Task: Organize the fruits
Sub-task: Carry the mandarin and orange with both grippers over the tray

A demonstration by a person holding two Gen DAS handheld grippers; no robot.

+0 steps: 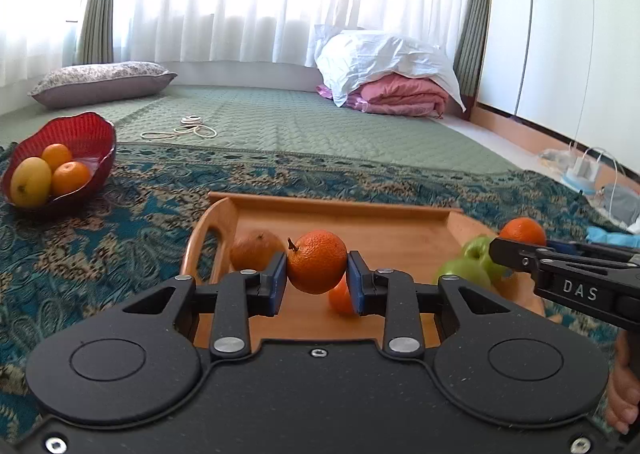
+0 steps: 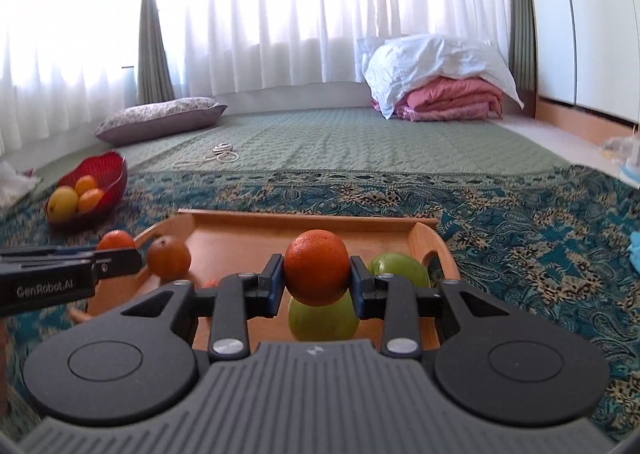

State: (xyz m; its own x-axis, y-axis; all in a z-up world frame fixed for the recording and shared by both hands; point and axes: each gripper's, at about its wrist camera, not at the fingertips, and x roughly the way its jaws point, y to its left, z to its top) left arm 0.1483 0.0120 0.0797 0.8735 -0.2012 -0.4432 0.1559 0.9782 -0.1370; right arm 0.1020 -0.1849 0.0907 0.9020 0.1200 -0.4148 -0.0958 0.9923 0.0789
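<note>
My left gripper (image 1: 317, 274) is shut on a small orange with a stem (image 1: 317, 266), held above the wooden tray (image 1: 340, 209). My right gripper (image 2: 316, 278) is shut on a darker orange (image 2: 316, 272) over the same tray (image 2: 304, 215). In the tray lie a dull orange (image 1: 256, 248), another small orange (image 1: 340, 298) partly hidden by my left fingers, and green apples (image 2: 322, 320). A red bowl (image 1: 86, 133) at the left holds two oranges and a yellow fruit (image 1: 30, 181). The right gripper with its orange (image 1: 523, 232) shows at the right edge of the left wrist view.
The tray and bowl sit on a blue patterned rug (image 1: 132, 213) over a green quilted mat (image 1: 300, 121). A pillow (image 1: 100, 81), a white cord (image 1: 188, 129) and folded pink bedding (image 1: 400, 93) lie further back. Chargers and cables (image 1: 580, 169) lie at the right wall.
</note>
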